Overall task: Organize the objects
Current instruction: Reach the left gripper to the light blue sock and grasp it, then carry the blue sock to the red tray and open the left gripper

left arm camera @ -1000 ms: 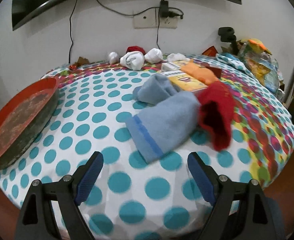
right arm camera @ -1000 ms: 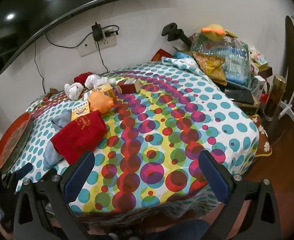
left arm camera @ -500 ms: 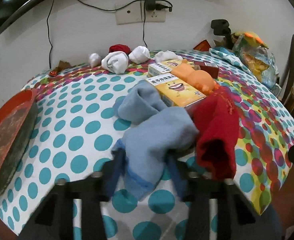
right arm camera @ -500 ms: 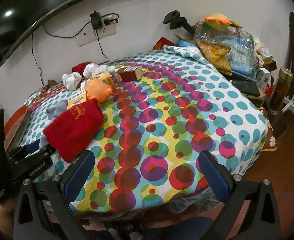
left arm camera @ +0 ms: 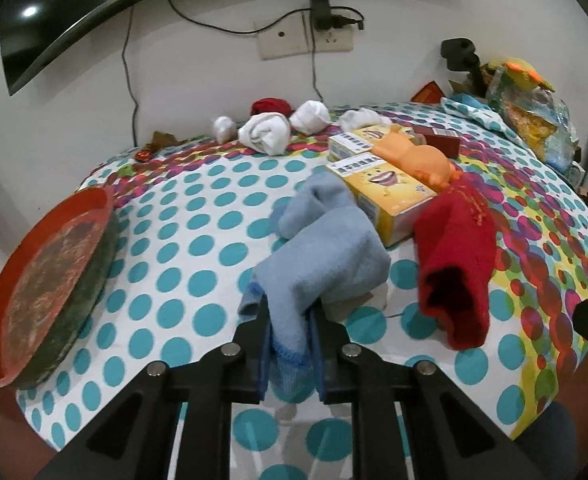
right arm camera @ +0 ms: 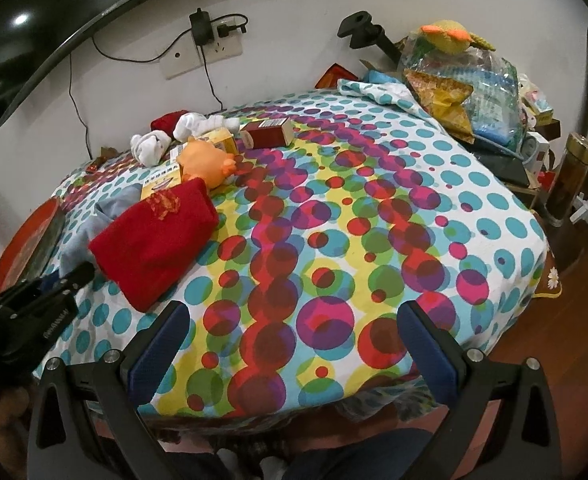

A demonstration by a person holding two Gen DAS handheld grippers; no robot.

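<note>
Left wrist view: far to the left of the left gripper (left arm camera: 291, 354), a round red tray (left arm camera: 50, 288) is seen tilted at the edge of the worktop (left arm camera: 174, 216), which is covered by a dotted cloth. The left gripper is clamped on the cuff end of a light blue sock (left arm camera: 326, 260); the sock's body is bunched up just ahead of the fingers (left arm camera: 263, 344) and lifted off the cloth at the held end. Just right of the gripper, a red sock (left arm camera: 456, 268) is laid with its open cuff toward the camera, its far end resting against a yellow box (left arm camera: 386, 190). An orange rubber toy (left arm camera: 418, 158) is laid across that box and a second yellow box behind it. Further ahead, near the wall, rolled white socks (left arm camera: 266, 134) and a rolled red sock (left arm camera: 270, 106) are gathered.

Right wrist view: at the far left the left gripper (right arm camera: 60, 280) is seen side-on at the worktop (right arm camera: 474, 208) edge, with the blue sock (right arm camera: 78, 240) partly hidden behind it. Ahead and to the left of the right gripper (right arm camera: 292, 346) the red sock (right arm camera: 156, 244) is spread flat, with the orange toy (right arm camera: 206, 162) beyond it and a dark red box (right arm camera: 268, 132) further back. The right gripper's fingers (right arm camera: 158, 354) are held wide apart with nothing between them, above the near edge of the cloth. Far to its right, a pile of bags (right arm camera: 462, 88) is stacked beside the worktop.
</note>
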